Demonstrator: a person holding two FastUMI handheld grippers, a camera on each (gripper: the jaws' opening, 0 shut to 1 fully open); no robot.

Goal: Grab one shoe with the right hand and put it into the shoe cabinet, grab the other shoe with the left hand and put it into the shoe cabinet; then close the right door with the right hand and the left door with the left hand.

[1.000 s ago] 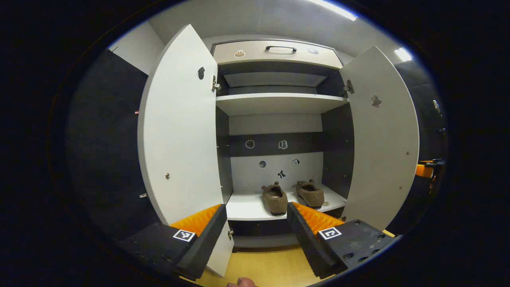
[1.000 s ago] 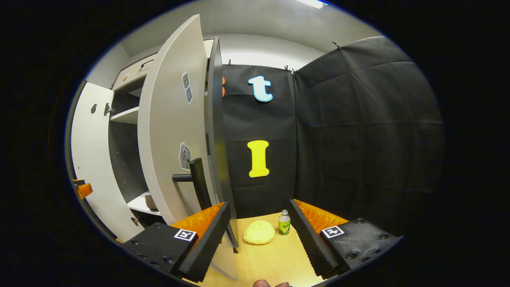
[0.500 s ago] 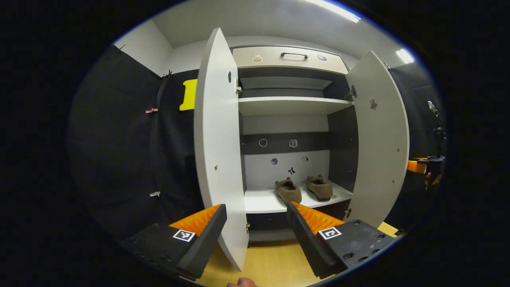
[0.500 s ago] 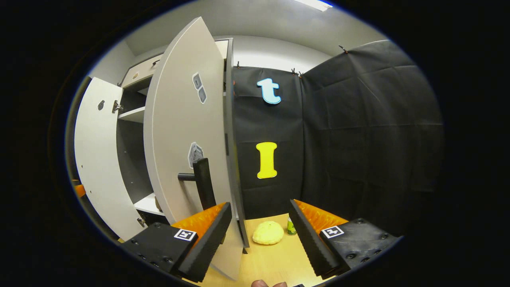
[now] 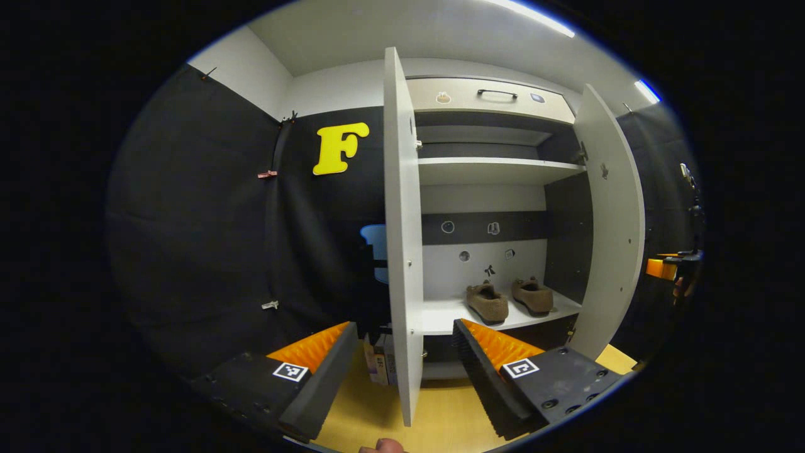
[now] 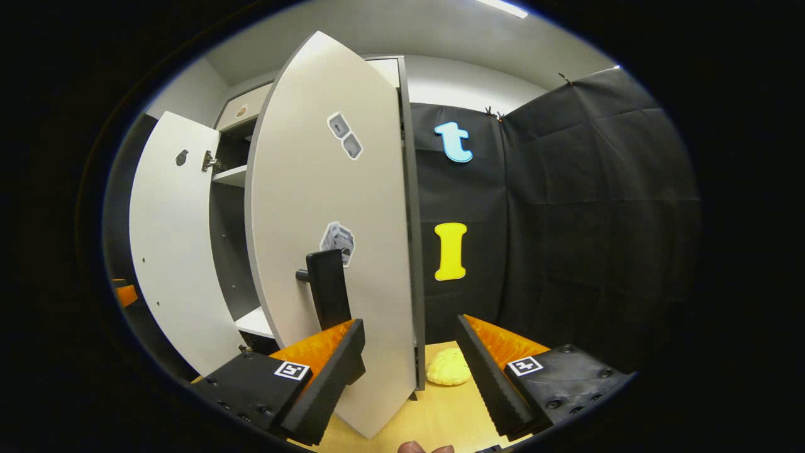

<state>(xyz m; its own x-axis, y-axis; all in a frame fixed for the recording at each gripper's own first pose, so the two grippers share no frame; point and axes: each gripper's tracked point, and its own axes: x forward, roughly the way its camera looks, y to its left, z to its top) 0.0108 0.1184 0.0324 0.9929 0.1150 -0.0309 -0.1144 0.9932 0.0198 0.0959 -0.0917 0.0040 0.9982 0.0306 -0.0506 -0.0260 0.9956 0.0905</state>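
Both shoes (image 5: 509,299) sitting in cabinet (image 5: 497,170). Your right gripper (image 6: 409,362) gaping, possibly touching right door (image 6: 333,251); left gripper (image 5: 402,365) gaping, straddling left door (image 5: 402,251) edge.

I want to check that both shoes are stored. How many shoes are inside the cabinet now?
2. Both brown fabric shoes stand side by side on the white lower shelf: one nearer the middle, the other toward the open right door. None seems hidden.

right door (image 6: 339,251) hides cabinet interior, part of yellow lump (image 6: 448,371) | left door (image 5: 402,251) edge-on, hides box (image 5: 377,362) partly | stickers (image 5: 468,242) too small
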